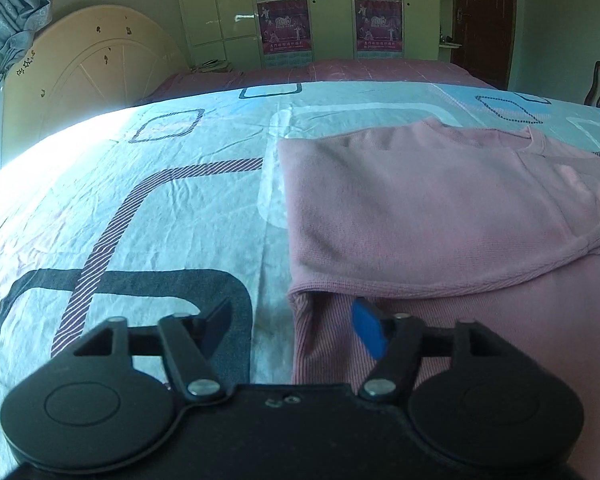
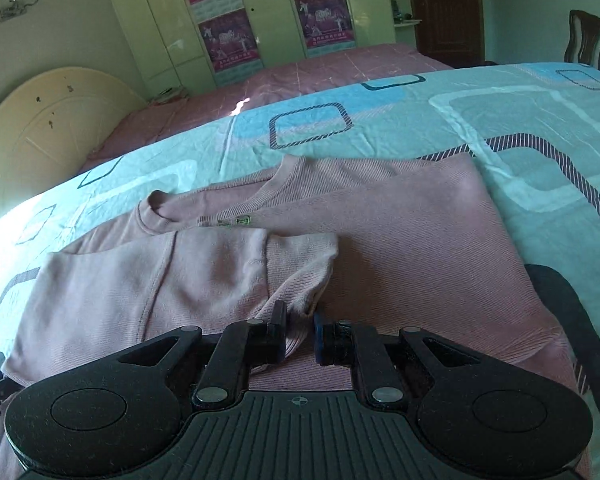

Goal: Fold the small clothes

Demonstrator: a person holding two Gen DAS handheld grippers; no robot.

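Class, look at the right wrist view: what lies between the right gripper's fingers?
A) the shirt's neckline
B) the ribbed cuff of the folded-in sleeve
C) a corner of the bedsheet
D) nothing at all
B: the right gripper has its narrowly parted fingers around the ribbed cuff of the pink shirt; its neckline lies farther away.

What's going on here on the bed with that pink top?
A person with hand-held tongs is folding a pink sweater spread on the patterned bedsheet. One sleeve is already folded across the body. The right tongs are nearly closed around that sleeve's cuff. The left tongs are open at the sweater's side edge, gripping nothing.
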